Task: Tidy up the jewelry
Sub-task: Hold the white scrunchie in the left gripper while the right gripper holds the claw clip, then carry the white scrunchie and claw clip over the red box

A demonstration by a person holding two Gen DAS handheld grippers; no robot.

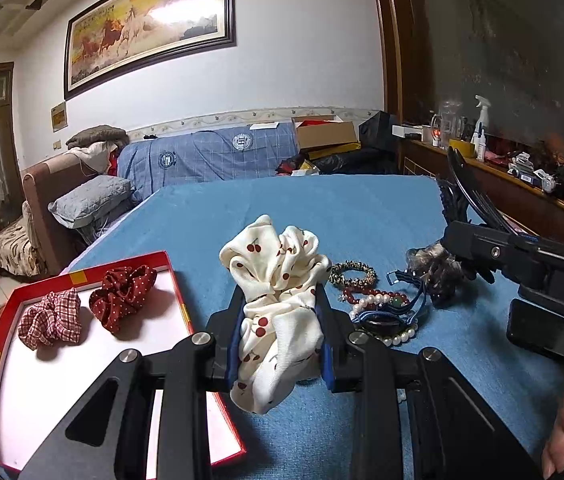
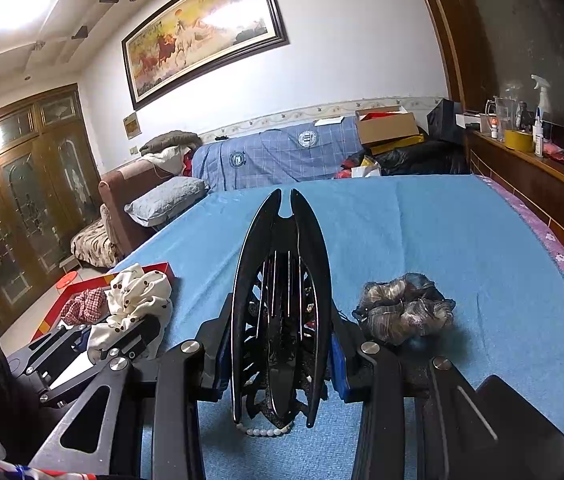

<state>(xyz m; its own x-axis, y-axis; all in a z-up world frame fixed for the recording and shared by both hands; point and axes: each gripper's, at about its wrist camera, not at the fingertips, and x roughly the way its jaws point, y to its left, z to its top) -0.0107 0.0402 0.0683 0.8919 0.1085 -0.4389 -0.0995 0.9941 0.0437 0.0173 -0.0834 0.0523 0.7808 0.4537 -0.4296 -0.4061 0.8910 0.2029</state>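
Currently your left tongs (image 1: 280, 316) pinch the cream cherry-print scrunchie (image 1: 274, 280) mid-fabric, clear of the blue bedspread (image 1: 362, 208); likely bound for the red-rimmed box (image 1: 170, 276) just left of them, where the plaid scrunchie (image 1: 50, 318) and red dotted scrunchie (image 1: 122, 290) already lie. Your right tongs (image 2: 280, 344) clamp the black hair claw (image 2: 282, 300) by its sides, upright. Right of the left tongs wait the leopard hair tie (image 1: 354, 273), red bead bracelet (image 1: 374, 295) and pearl strand (image 1: 398, 338). The dark frilly scrunchie (image 2: 406, 314) lies just right of the right tongs.
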